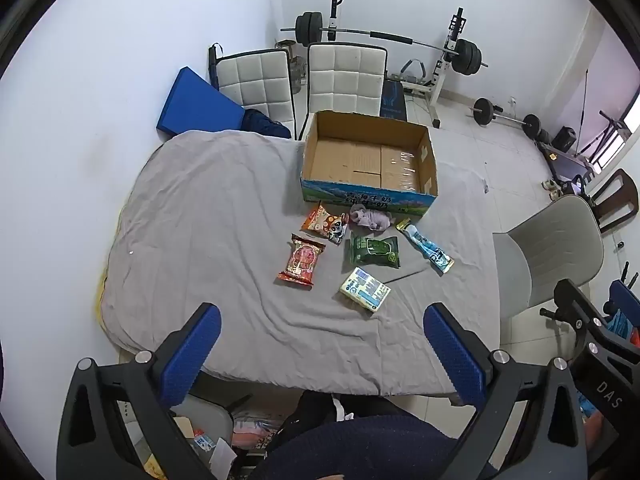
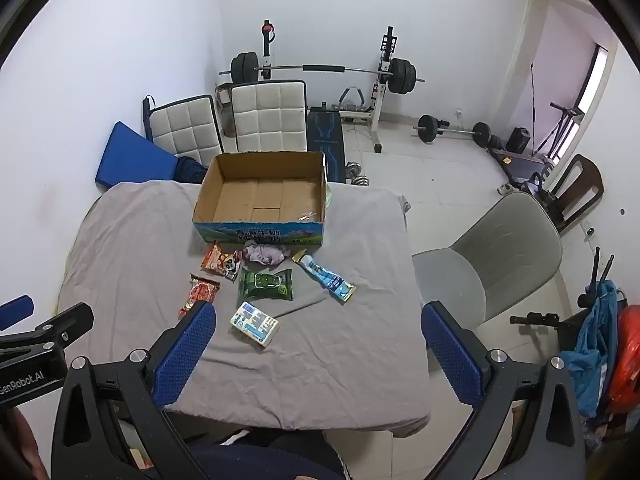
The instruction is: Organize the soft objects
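Note:
An open, empty cardboard box point(image 1: 430, 160) point(image 2: 200, 204) stands at the far side of a table under a grey cloth point(image 1: 208, 220) point(image 2: 352, 352). In front of it lie a red snack bag point(image 1: 301, 262) point(image 2: 200, 293), an orange panda bag point(image 1: 325, 224) point(image 2: 221, 261), a crumpled lilac cloth point(image 1: 370, 218) point(image 2: 266, 253), a green pack point(image 1: 375, 251) point(image 2: 266, 284), a long blue sachet point(image 1: 426, 245) point(image 2: 325, 276) and a pale tissue pack point(image 1: 365, 289) point(image 2: 255, 323). My left gripper point(image 1: 322, 350) and right gripper point(image 2: 316, 354) are open, empty, above the table's near edge.
Two white padded chairs point(image 1: 344, 78) point(image 2: 269, 120) and a blue mat point(image 1: 198, 104) stand behind the table. A grey chair point(image 1: 548, 248) point(image 2: 496, 256) is at the right. A barbell rack point(image 1: 448, 52) and weights stand by the far wall.

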The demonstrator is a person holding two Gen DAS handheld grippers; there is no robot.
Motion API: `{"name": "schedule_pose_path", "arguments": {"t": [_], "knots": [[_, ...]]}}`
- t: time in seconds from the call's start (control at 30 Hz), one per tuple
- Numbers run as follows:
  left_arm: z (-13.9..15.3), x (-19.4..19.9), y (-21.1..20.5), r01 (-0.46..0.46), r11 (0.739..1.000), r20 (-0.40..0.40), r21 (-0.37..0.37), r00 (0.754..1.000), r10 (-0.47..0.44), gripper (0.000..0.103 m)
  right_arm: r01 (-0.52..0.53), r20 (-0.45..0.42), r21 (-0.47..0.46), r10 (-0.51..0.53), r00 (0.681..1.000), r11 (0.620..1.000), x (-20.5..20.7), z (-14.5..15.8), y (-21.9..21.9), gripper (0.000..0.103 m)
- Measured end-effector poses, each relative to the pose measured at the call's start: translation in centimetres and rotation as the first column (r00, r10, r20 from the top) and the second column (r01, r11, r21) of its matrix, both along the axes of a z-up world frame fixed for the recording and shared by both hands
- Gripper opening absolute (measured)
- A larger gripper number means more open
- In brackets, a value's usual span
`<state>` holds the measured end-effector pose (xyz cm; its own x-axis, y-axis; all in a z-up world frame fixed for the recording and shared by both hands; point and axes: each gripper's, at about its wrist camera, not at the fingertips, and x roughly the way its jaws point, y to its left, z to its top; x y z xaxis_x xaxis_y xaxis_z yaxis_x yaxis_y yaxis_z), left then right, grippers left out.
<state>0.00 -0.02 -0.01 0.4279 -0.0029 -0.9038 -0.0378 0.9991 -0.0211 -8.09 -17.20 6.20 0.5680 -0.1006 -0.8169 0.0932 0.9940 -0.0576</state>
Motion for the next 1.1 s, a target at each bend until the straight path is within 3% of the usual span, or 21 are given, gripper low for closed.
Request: {"name": "schedule_pose_path", "arguments": {"t": [0.2, 0.67, 1.1], "knots": [[0.0, 0.4, 0.8, -0.002, 1.000, -0.003, -0.004, 1.000, 0.002, 0.103, -0.004, -0.001, 0.026, 0.004, 1.000, 1.000, 0.1, 0.3, -0.7, 0.103], [-0.2, 0.2, -0.1, 0.012, 1.000, -0.002, -0.005, 1.000, -0.012, 0.103, 0.052, -0.019, -0.036, -0.053, 0.998, 0.998, 0.5, -0.8, 0.1, 0.103], [0.0, 0.2, -0.2, 0.031, 0.999, 0.008, -0.007, 0.999, -0.031, 0.103, 0.085, 0.001, -0.035, -0.085, 0.996, 0.996, -0.2, -0.4, -0.1, 0.103]]}}
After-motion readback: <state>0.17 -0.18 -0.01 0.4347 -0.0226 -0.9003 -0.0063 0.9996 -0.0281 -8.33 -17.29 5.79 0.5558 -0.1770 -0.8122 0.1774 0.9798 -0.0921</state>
